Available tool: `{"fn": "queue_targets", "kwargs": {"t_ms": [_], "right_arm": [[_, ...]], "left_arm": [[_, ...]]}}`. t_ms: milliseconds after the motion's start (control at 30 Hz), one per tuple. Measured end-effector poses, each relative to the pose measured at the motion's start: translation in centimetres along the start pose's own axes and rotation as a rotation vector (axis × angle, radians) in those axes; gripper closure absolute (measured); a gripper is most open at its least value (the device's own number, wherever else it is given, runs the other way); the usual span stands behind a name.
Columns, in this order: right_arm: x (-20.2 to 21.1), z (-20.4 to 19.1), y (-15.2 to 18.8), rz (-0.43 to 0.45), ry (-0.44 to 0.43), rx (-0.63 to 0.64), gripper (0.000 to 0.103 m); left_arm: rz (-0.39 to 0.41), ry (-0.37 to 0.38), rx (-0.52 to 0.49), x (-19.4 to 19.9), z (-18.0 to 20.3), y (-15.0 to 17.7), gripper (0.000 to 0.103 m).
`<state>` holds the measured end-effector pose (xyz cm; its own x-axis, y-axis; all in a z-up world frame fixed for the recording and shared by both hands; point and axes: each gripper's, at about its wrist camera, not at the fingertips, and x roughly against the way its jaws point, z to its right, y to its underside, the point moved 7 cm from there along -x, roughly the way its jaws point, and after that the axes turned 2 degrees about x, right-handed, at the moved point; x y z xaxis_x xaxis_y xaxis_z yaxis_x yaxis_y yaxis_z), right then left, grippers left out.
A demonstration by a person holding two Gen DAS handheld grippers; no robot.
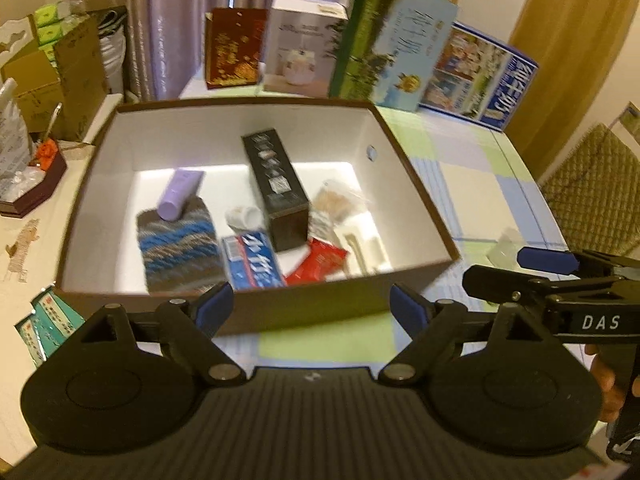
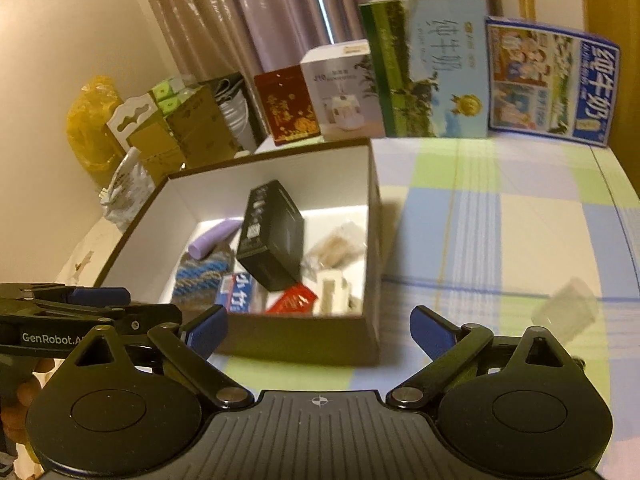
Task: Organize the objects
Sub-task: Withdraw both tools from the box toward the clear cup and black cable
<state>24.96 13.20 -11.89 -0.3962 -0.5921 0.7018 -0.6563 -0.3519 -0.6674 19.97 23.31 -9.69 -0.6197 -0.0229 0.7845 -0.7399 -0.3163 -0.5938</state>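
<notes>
- The left gripper (image 1: 311,307) sits at the bottom centre of its own view, its blue-padded fingers (image 1: 214,304) spread wide and holding nothing, just before the near wall of the storage box (image 1: 256,304).
- The right gripper (image 2: 318,330) is likewise spread and empty at the bottom of its view, with the box's near right corner between its pads.
- The brown box with a white inside fills the middle of the left view and stands on a checked tablecloth (image 2: 480,216).
- Inside it, a black carton (image 1: 276,184) lies at the centre, running diagonally.
- A lilac tube (image 1: 180,194) at centre left rests with one end on a knitted blue-and-brown pouch (image 1: 178,250).
- A blue toothpaste box (image 1: 252,262) lies by the near wall, just beside a red sachet (image 1: 316,266).
- A clear packet of something tan (image 1: 338,202) lies right of the carton; blur hides what it holds.
- On the cloth at the right of the right view, well apart from the box, lies a small translucent item (image 2: 568,308), perhaps a plastic container.
- Milk cartons (image 2: 432,64) and gift boxes (image 2: 288,104) stand upright along the curtain (image 2: 248,12) at the top.
</notes>
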Motion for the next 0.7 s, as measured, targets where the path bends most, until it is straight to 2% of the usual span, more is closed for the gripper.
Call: {"fn": "queue_targets", "kwargs": {"t_ms": [400, 700], "right_arm": [[3.8, 4.1, 4.1, -0.025, 0.073, -0.068, 0.008], [7.0, 8.9, 5.8, -0.025, 0.15, -0.144, 0.008]], "left_arm": [[-0.063, 0.078, -0.065, -0.6, 5.6, 3.5, 0.021], [-0.096, 0.144, -0.137, -1.9, 11.2, 4.3, 0.021]]}}
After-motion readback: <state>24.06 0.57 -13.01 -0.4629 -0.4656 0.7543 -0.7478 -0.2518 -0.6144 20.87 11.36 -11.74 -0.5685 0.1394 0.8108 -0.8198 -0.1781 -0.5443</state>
